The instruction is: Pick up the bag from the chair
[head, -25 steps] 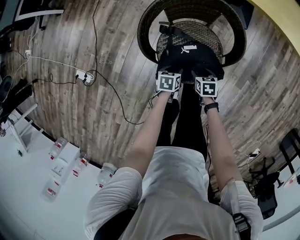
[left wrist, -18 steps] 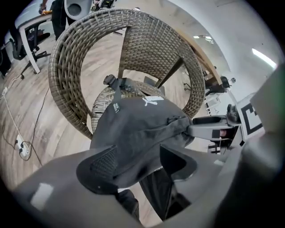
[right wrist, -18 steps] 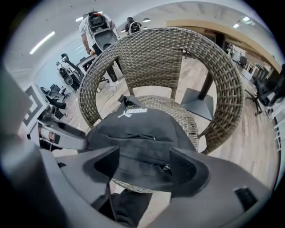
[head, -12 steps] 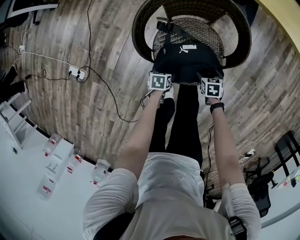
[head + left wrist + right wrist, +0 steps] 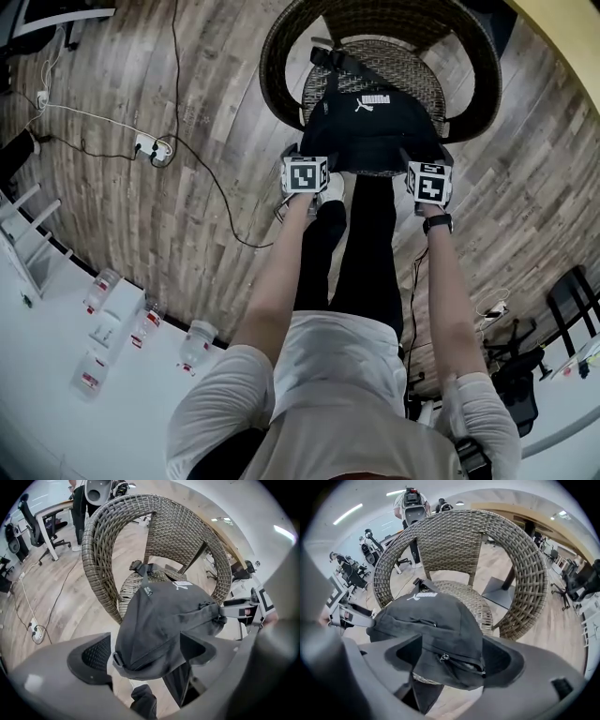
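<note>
black bag [image 5: 375, 131] rests on the seat of the wicker chair [image 5: 281, 66], overhanging the chair's front edge. my left hand-held gripper [image 5: 147, 656] and right hand-held gripper [image 5: 452, 660] are released, jaws just widened, each straddling a front corner. i should seat both deeper over fabric, then clench together.

Soft even light from ceiling strips [image 5: 354, 513]; fisheye-bent edges, black corners, bag [image 5: 375, 131] dark but sharp
</note>
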### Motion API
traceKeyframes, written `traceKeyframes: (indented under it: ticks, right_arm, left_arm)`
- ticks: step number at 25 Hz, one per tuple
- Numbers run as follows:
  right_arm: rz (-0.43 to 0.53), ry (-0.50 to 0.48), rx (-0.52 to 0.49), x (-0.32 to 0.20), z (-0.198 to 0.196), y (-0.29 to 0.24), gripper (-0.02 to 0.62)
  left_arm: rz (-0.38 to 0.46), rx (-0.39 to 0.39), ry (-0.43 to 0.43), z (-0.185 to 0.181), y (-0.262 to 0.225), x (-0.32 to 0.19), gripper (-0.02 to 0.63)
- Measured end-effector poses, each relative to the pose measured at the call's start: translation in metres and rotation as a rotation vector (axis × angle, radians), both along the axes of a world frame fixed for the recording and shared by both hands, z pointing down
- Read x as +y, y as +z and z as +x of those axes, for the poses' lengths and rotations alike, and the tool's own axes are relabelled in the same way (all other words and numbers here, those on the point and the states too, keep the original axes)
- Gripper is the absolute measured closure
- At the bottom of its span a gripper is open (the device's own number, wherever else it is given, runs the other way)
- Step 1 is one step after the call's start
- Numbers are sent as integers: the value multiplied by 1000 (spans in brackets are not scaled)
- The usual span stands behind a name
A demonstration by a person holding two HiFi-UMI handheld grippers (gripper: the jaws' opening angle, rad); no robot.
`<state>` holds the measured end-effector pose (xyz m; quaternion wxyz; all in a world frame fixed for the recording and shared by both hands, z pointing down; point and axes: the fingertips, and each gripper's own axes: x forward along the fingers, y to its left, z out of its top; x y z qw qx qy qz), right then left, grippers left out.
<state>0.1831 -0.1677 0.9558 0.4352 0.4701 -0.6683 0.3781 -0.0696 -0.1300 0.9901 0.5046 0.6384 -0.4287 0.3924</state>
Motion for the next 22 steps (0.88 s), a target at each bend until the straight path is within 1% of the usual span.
traceKeyframes:
  ticks: [1, 3, 7, 9, 11, 14, 18, 20, 22]
  right_arm:
    - [-7, 3, 6, 0, 3, 3, 236]
    - [-29, 10, 16, -1, 10, 13, 212]
    - [-99, 38, 3, 6, 14, 39, 183]
    - [-116, 55, -2, 9, 15, 51, 175]
    - [-124, 62, -8, 8, 18, 61, 175]
    - [-151, 45, -20, 4, 17, 71, 176]
    - [-244, 51, -47, 4, 14, 81, 178]
    - [-292, 51, -65, 5, 14, 85, 178]
    - [-318, 49, -75, 6, 14, 89, 178]
  left_arm:
    - [-4, -3, 0, -3, 3, -2, 160]
    - [-17, 0, 5, -5, 10, -4, 144]
    - [-71, 37, 1, -2, 31, -2, 123]
    - [-100, 53, -13, -1, 39, 0, 120]
    - [-119, 68, -19, 2, 46, 1, 121]
    - [-138, 66, -11, 3, 56, -1, 122]
    - [-173, 63, -8, 3, 69, -3, 124]
    - [-197, 78, -12, 4, 73, -2, 132]
    - [-213, 96, -11, 6, 76, -1, 140]
